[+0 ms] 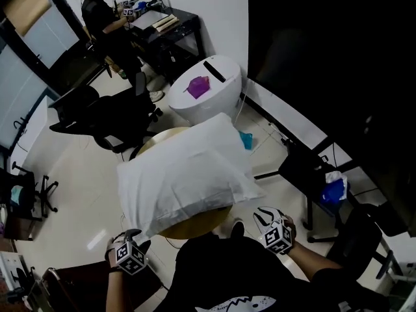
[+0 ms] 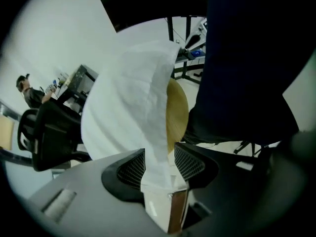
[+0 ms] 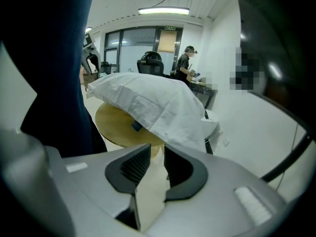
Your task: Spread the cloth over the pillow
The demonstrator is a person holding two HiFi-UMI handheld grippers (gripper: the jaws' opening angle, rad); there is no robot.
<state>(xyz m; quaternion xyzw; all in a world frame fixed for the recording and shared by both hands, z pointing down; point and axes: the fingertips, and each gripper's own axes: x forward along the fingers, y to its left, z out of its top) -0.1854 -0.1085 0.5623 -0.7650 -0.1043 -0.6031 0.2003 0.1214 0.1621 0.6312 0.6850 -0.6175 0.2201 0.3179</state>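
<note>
Trouble, if it comes, starts at the left gripper (image 2: pixel 159 158). Its fingers (image 2: pixel 131 169) stand apart, not pinching, yet the near-left corner of the cloth (image 1: pixel 185 174) runs right down between them. Pull that hand away crooked and I reckon the ribbed pads catch the fabric and drag the whole sheet towards the counter's (image 1: pixel 195 225) near edge, baring the pillow. The right gripper (image 3: pixel 157 154) looks safer: its fingers are open with nothing in the gap, and the cloth's hem sits just beyond the tips. A careless swing there could still clip that hem. There's plenty of overhang too, so the cloth's own weight might slide it off the right edge.

As for the cloth, it's white, thin and lightly creased, mounded high over the middle of the round wooden counter. The pillow is wholly covered; only its bulk shows. The sheet lies skewed, spilling past the left and right edges, with bare wood peeking out below it at the near edge.
</note>
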